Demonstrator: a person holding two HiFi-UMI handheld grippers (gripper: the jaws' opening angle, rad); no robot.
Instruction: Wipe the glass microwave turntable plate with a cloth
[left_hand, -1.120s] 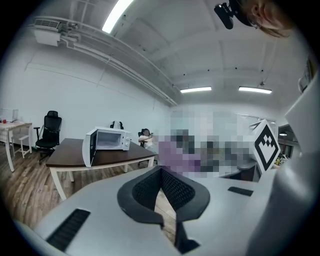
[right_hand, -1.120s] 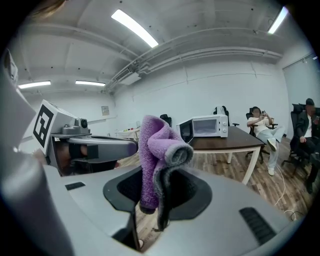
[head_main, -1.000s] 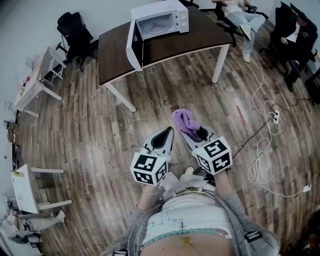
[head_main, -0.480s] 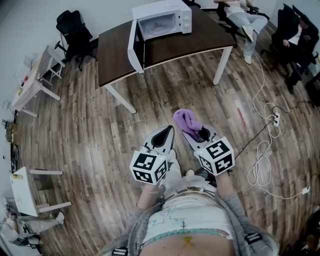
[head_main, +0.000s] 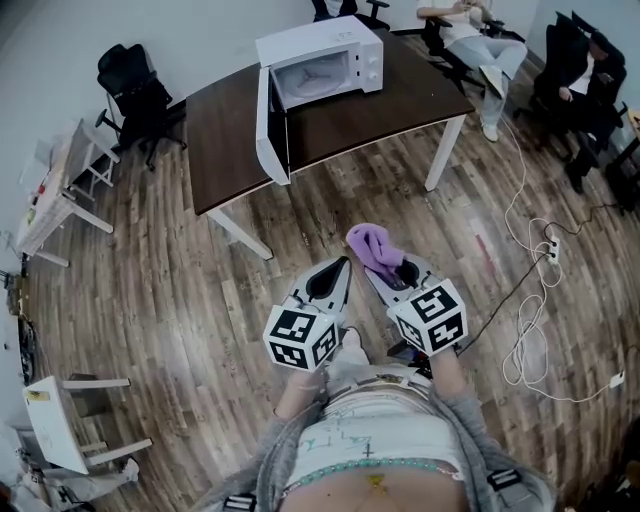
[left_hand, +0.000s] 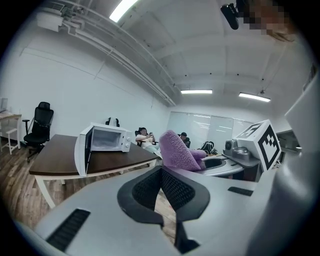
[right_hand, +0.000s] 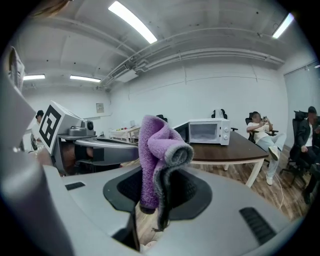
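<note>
**Head view.**
- Left gripper (head_main: 338, 268): fingers pressed together, nothing between them.
- Right gripper (head_main: 386, 274): fingers pinching a purple cloth (head_main: 370, 243), which bunches up just past the tips. The two grippers lie side by side and apart, both pointing at the table.
- Microwave (head_main: 335, 45), white: well beyond both sets of fingertips, on the far edge of the table. Its door (head_main: 268, 120) is swung wide open on the left gripper's side. The cavity is pale; no glass plate can be made out at this size.
- Table (head_main: 225, 130): dark brown top, white legs.
- Floor (head_main: 180, 290): wood planks. White cables (head_main: 528, 250) trail on the right gripper's side.
- Room: a black office chair (head_main: 135, 90) and white side tables (head_main: 65, 185) stand off on the left gripper's side. Seated people (head_main: 575, 70) are beyond the table.

**Left gripper view.**
- Black ribbed pads meet in a closed seam and are empty.
- The cloth (left_hand: 177, 152) rises just beside the tips, on the right gripper's side.
- The microwave (left_hand: 107, 139) stands far ahead, door open, on the table (left_hand: 55, 157).
- White walls, with ceiling strip lights.

**Right gripper view.**
- The cloth (right_hand: 155, 155) stands upright, clamped between the pads, its folded top above the tips and a grey edge hanging below.
- The microwave (right_hand: 210, 131) lies ahead on the table (right_hand: 235, 150). Its cavity contents are unclear.
</note>
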